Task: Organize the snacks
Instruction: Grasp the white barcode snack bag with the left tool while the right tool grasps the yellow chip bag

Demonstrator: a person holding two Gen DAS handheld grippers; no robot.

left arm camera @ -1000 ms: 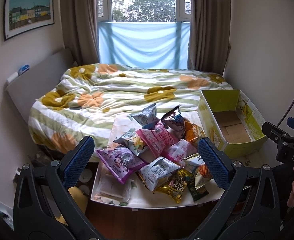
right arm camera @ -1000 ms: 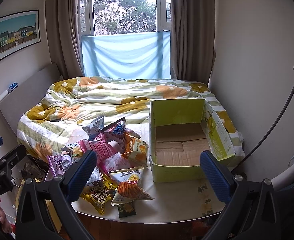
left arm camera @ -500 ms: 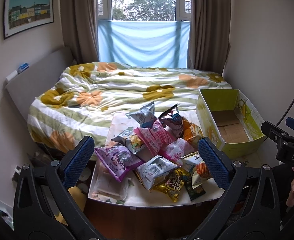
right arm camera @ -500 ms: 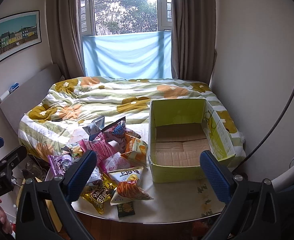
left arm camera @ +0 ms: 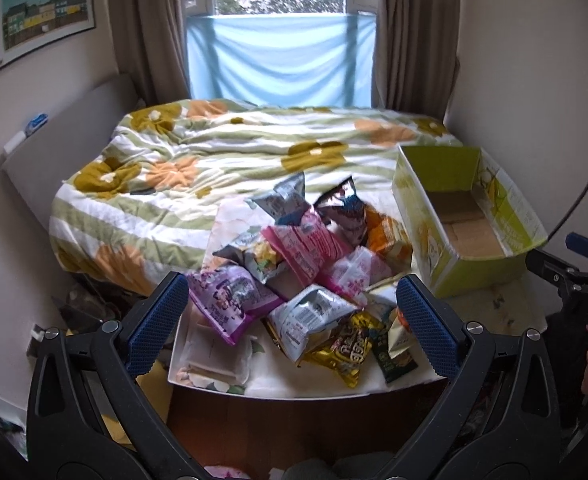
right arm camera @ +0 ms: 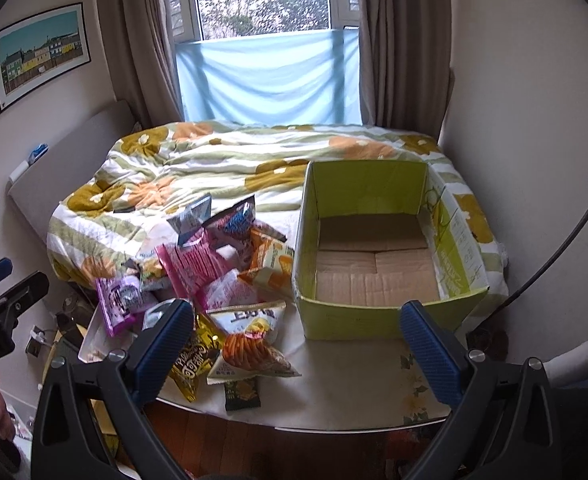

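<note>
Both grippers hang spread wide with nothing between their blue pads: the left gripper point(left arm camera: 294, 322) over the near edge of the snack pile point(left arm camera: 314, 272), the right gripper point(right arm camera: 296, 344) in front of the green cardboard box point(right arm camera: 378, 320). The packets lie heaped on the white table point(right arm camera: 354, 384), just left of the box, which holds nothing. Behind them spreads a flowered bedspread point(right arm camera: 214, 160).

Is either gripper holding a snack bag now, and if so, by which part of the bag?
Nothing is held. The left gripper and the right gripper are both open, above the snack bags.
</note>
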